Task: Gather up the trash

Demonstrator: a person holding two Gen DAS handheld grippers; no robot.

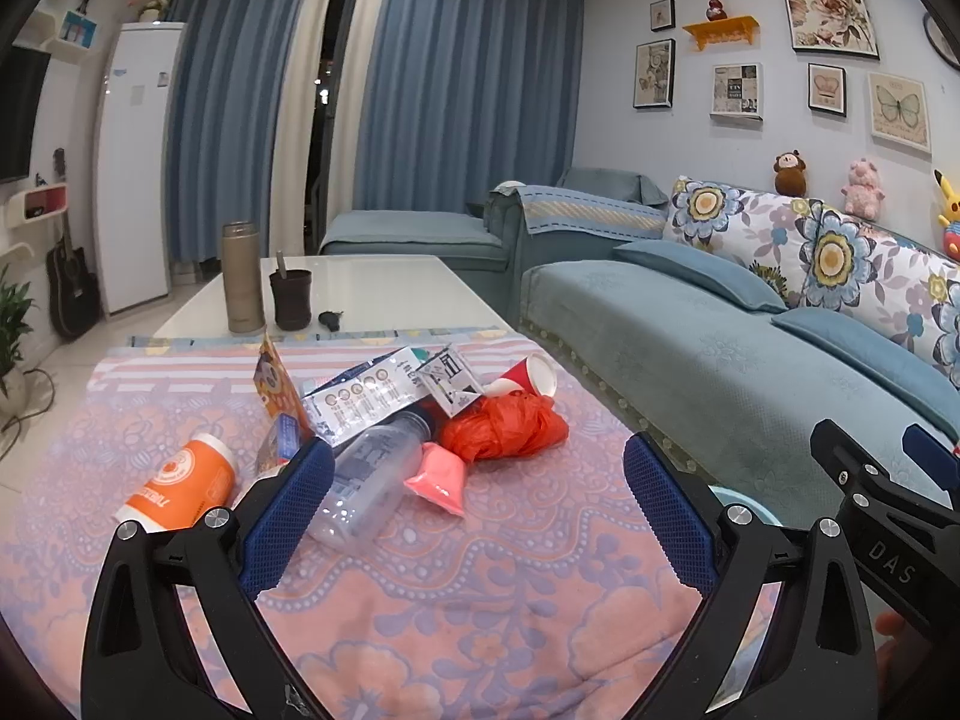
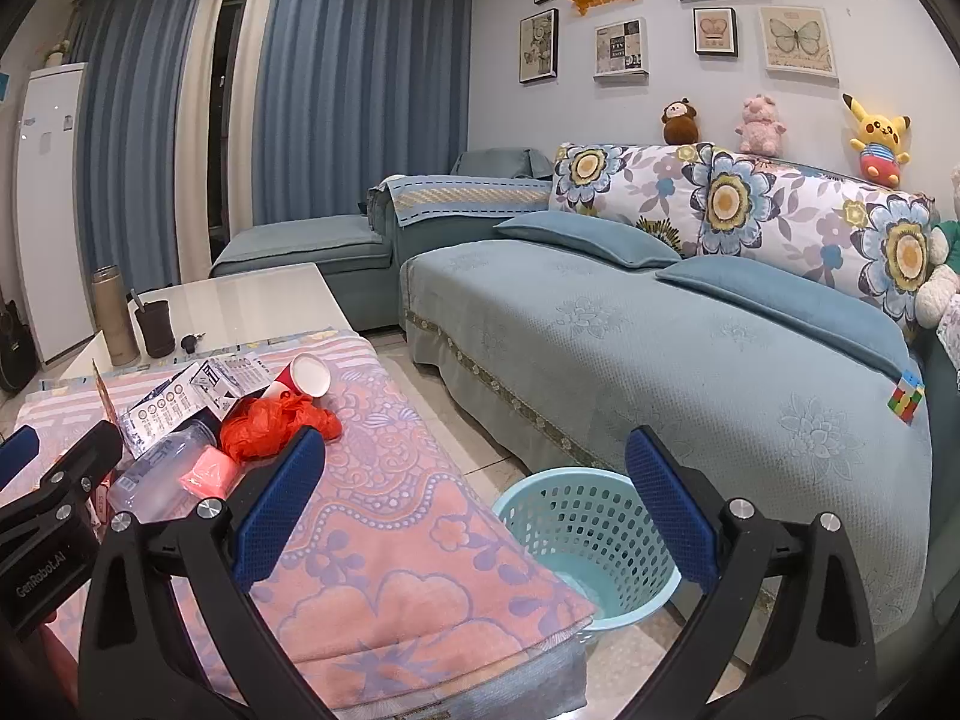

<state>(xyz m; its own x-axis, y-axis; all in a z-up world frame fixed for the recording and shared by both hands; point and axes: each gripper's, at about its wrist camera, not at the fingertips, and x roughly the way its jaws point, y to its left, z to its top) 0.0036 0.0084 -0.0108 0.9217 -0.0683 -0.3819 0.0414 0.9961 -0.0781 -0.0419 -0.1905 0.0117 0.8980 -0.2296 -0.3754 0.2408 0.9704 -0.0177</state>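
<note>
Left wrist: left tool (image 1: 477, 510) spread wide, empty, over the pink cloth (image 1: 480, 600); trash heaped ahead, bottle (image 1: 372, 480) beside the left pad, red bag (image 1: 510, 429), cup (image 1: 531, 378) and orange tub (image 1: 180, 486) near. Right wrist: right tool (image 2: 474, 507) also spread, empty, above the teal basket (image 2: 630, 594) on the floor just beside the table; basket looks empty, though the mesh hides much.

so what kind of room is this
Most likely a home living room: a long blue sofa with floral cushions and plush toys along its back, a white coffee table partly under a pink patterned cloth, and framed pictures on the wall beside tall blue curtains.
</note>
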